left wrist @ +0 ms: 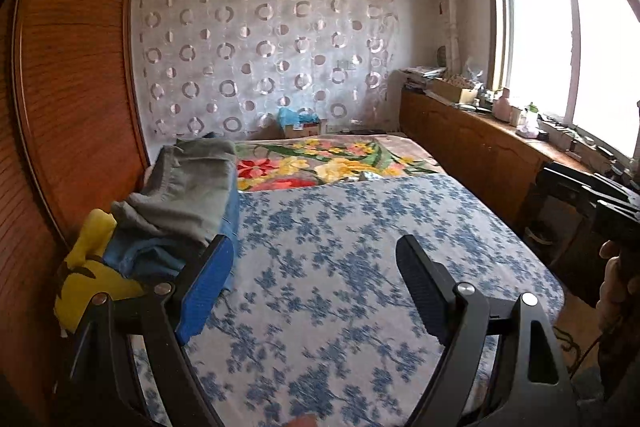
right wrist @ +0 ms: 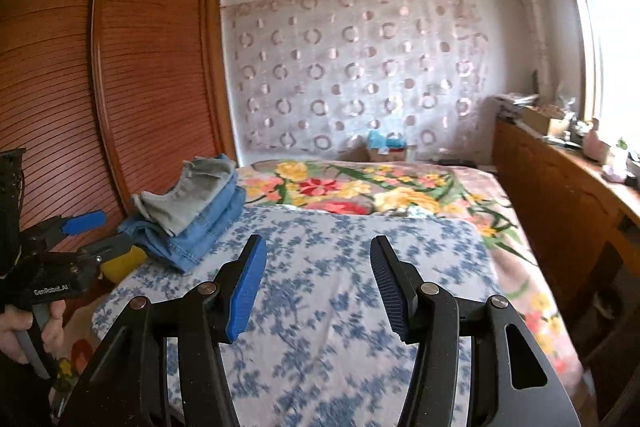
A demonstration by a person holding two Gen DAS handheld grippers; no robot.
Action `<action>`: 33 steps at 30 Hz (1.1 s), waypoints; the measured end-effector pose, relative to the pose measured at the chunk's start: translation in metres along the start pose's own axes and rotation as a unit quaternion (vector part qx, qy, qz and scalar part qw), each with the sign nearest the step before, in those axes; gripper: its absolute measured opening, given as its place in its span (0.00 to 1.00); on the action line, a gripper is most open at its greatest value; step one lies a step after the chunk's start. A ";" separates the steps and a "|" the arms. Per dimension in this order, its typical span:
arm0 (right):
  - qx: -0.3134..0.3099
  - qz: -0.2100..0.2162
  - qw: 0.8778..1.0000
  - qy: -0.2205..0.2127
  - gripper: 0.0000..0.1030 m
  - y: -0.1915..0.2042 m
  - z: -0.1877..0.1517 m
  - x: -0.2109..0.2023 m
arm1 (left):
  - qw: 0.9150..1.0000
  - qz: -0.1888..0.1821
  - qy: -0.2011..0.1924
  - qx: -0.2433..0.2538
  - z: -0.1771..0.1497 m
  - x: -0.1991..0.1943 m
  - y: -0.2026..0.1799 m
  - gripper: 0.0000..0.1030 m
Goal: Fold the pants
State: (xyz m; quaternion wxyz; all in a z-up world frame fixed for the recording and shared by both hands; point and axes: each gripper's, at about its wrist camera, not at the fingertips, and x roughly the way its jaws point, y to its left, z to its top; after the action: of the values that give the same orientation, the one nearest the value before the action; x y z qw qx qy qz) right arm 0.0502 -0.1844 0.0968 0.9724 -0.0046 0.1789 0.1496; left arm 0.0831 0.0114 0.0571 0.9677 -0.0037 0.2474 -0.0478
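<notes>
My left claw (left wrist: 316, 247) wide, empty; my right claw (right wrist: 318, 247) partly open, empty. Folded grey and blue denim pants stack (right wrist: 192, 203) far left on blue-flowered bed sheet (right wrist: 340, 307).

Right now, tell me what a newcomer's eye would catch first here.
A pile of folded pants, grey on blue denim, sits at the bed's left edge beside the wardrobe. Both grippers, left and right, hang open and empty over the blue-flowered sheet.

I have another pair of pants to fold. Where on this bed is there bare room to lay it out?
The blue-flowered sheet is bare between the stack of folded pants by the wardrobe and the bed's window side. The floral blanket beyond is bare too. It is crowded only at the stack, beside the yellow toy.
</notes>
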 end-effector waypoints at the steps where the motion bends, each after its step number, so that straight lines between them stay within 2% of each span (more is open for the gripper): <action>1: 0.002 -0.004 1.000 -0.002 0.55 0.001 -0.002 -0.005 | 1.000 -0.004 -0.001 -0.002 -0.002 -0.003 -0.003 0.82; 5: 0.013 -0.015 1.000 -0.006 0.55 0.011 -0.012 -0.019 | 1.000 -0.009 -0.006 -0.003 -0.007 -0.013 -0.010 0.82; 15: 0.017 -0.022 1.000 -0.008 0.55 0.023 -0.018 -0.032 | 1.000 0.005 -0.012 -0.001 -0.009 -0.026 -0.015 0.82; 33: 0.018 -0.022 1.000 -0.012 0.55 0.003 -0.029 -0.027 | 1.000 0.008 -0.019 -0.004 -0.007 -0.032 -0.013 0.82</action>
State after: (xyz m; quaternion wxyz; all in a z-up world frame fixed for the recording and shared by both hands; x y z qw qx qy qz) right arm 0.0148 -0.1908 0.0797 0.9774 0.0107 0.1701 0.1249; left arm 0.0504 0.0014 0.0668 0.9727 -0.0068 0.2288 -0.0392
